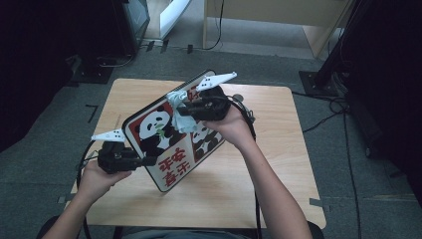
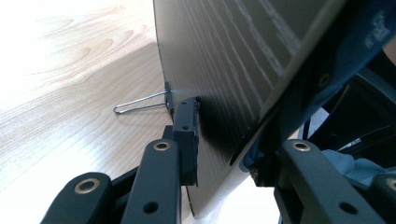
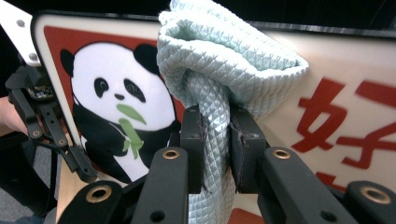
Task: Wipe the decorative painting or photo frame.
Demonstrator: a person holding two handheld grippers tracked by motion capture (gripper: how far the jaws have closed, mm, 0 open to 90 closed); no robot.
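A panda sign board (image 1: pixel 166 162) with red characters is held tilted above the wooden table (image 1: pixel 268 149). My left gripper (image 1: pixel 147 160) is shut on the board's lower left edge; in the left gripper view its pads (image 2: pixel 187 135) pinch the board's dark back (image 2: pixel 224 70) and rim. A wire stand (image 2: pixel 140 103) sticks out from that back. My right gripper (image 1: pixel 183 110) is shut on a bunched pale blue quilted cloth (image 3: pixel 219 60), which rests against the board's printed face (image 3: pixel 336 70) beside the panda (image 3: pixel 112 93). The left gripper (image 3: pixel 74 158) also shows in the right gripper view.
The table stands on grey carpet (image 1: pixel 348 164) with cables (image 1: pixel 328 117) trailing at the right. Dark stands (image 1: pixel 323 74) flank it and a pale wooden frame (image 1: pixel 278 20) stands behind. A small round object (image 1: pixel 239 97) lies near the table's far edge.
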